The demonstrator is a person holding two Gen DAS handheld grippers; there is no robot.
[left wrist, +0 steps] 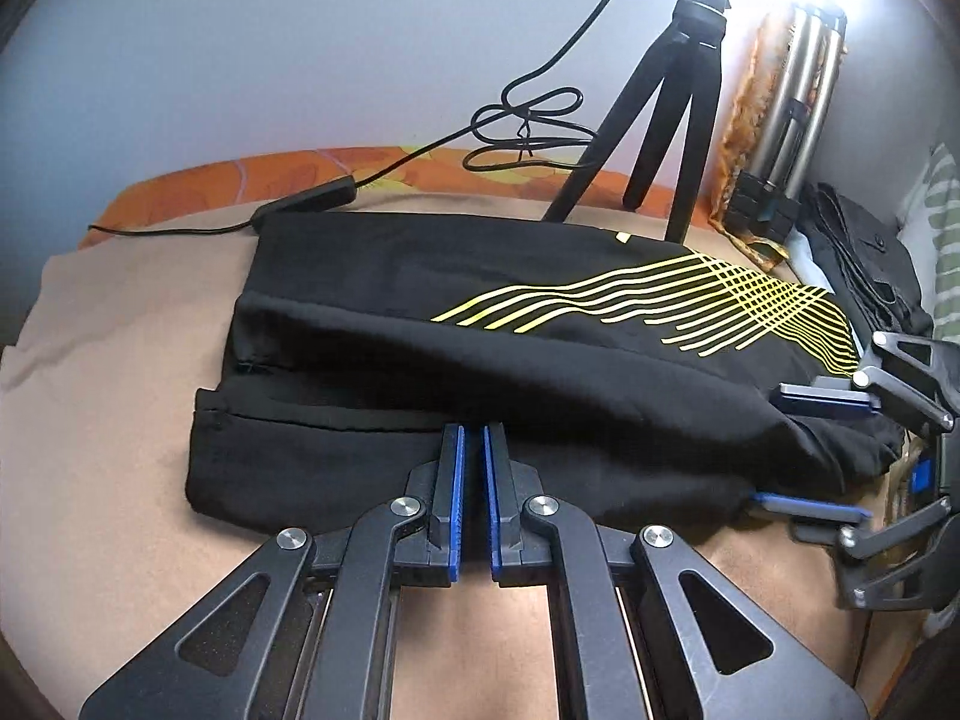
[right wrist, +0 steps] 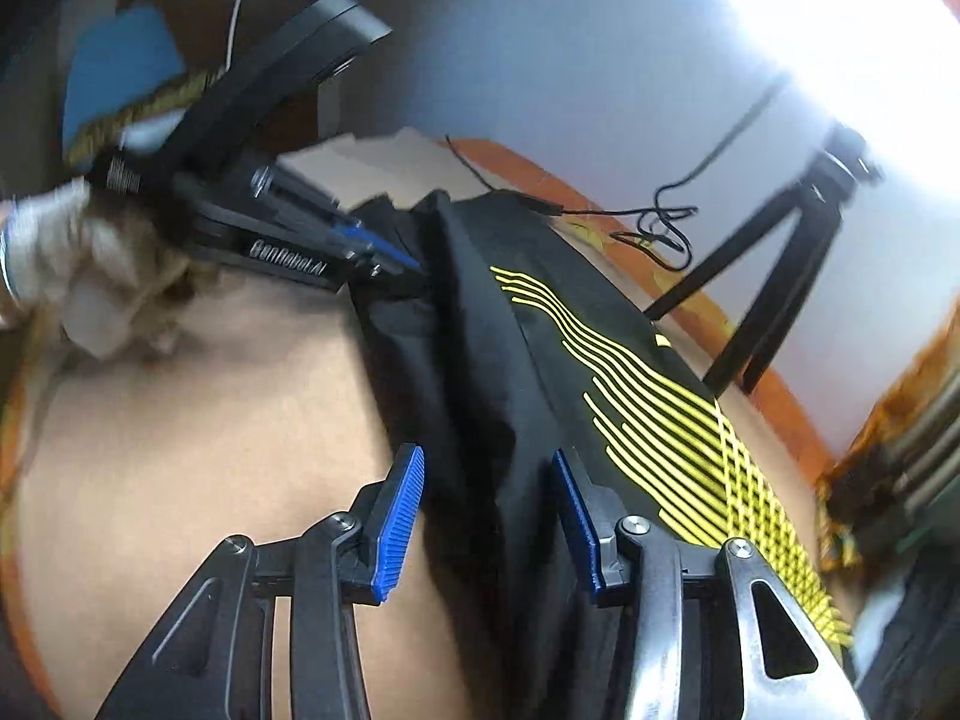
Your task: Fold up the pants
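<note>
The black pants [left wrist: 480, 354] with yellow wavy lines lie folded lengthwise on the tan sheet; they also show in the right wrist view [right wrist: 516, 372]. My left gripper [left wrist: 473, 438] has its blue pads nearly together at the near edge of the cloth, with a thin gap and no cloth plainly between them. It also shows in the right wrist view [right wrist: 390, 258], at the far end of the pants. My right gripper [right wrist: 489, 480] is open, its pads straddling the thick fold. In the left wrist view it [left wrist: 804, 450] sits at the right end of the pants.
A black tripod [left wrist: 654, 120] stands behind the pants, with a black cable [left wrist: 522, 132] and its box [left wrist: 306, 204] beside it. Dark clothes [left wrist: 864, 258] are piled at the right. The tan sheet [left wrist: 114, 420] stretches left and near.
</note>
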